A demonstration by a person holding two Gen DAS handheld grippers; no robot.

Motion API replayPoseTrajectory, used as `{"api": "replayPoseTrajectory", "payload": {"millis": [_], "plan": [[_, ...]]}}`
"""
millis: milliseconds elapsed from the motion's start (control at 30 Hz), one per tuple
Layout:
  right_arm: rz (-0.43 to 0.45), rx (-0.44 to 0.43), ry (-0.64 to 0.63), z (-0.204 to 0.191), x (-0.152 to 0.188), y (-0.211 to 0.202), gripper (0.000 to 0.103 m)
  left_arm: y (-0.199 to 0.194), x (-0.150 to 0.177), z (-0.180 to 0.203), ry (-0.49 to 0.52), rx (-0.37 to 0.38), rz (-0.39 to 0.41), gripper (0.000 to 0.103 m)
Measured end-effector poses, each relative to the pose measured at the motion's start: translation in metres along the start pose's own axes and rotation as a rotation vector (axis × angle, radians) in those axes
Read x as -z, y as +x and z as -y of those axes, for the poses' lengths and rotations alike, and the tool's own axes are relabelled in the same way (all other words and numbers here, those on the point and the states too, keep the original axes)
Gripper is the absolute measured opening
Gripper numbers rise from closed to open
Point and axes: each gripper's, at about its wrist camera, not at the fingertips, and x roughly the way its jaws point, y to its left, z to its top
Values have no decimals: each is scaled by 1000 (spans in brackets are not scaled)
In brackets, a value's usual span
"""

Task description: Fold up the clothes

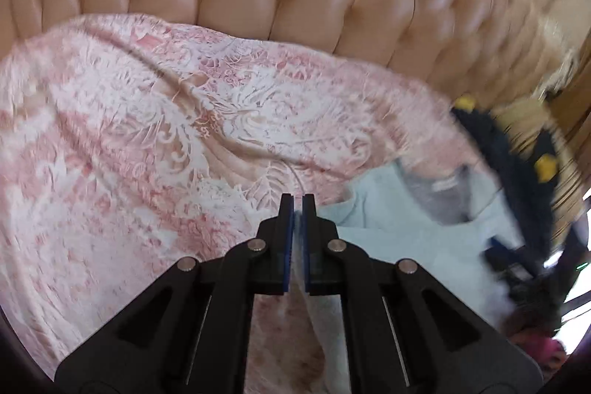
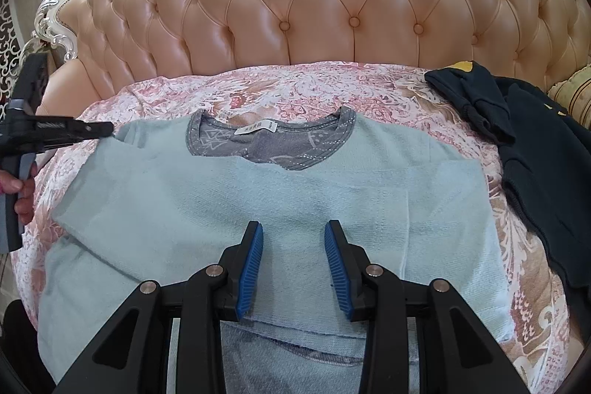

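Observation:
A light blue knit top (image 2: 295,194) lies flat on the pink patterned bedspread (image 2: 295,87), its grey neckline and white label (image 2: 255,129) toward the headboard. My right gripper (image 2: 293,228) hovers open over the top's lower middle, with nothing between its blue pads. At the left, my left gripper (image 2: 109,129) meets the top's left shoulder corner. In the left wrist view the left gripper (image 1: 297,200) is nearly shut, with a pale strip of the top (image 1: 406,239) pinched between its pads and trailing below.
A dark navy garment (image 2: 535,154) with yellow marks lies crumpled at the right of the bed. The tufted peach headboard (image 2: 314,6) rises behind. A striped cushion (image 2: 576,98) sits at the far right. A person's hand (image 2: 18,187) holds the left gripper's handle.

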Motion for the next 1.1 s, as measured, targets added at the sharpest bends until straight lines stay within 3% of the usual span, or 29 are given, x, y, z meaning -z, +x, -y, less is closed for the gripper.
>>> {"api": "replayPoseTrajectory", "payload": {"millis": [33,100,233,333,400,500,567,667,700,800,1000,1100], "plan": [[0,1,-1,0,0,0,37,0,-1,-3,-21,34,-13,37],[0,4,-3,0,0,0,37,-1,-6,-5,-45,77,-33,69],[0,10,-7,-1,0,1,37,0,-23,14,48,54,-40,69],[1,9,-7,-1,1,2,37,21,-25,38,204,-7,-161,69],[2,9,-6,-1,1,2,37,36,-22,49,310,-53,-213,64],[3,8,-6,-1,1,2,37,53,-19,46,336,-45,-275,37],[4,7,-4,-1,1,2,37,61,-16,47,353,-45,-306,29],[5,3,-2,0,1,2,37,58,-11,52,388,-60,-287,17],[6,1,0,1,1,2,37,56,-9,53,399,-65,-279,8],[8,-6,5,2,2,1,37,53,-6,56,434,-83,-265,5],[9,-6,5,1,2,1,37,38,-9,92,592,-253,-130,5],[9,-6,5,1,2,1,37,51,-13,93,612,-330,-143,5]]}}
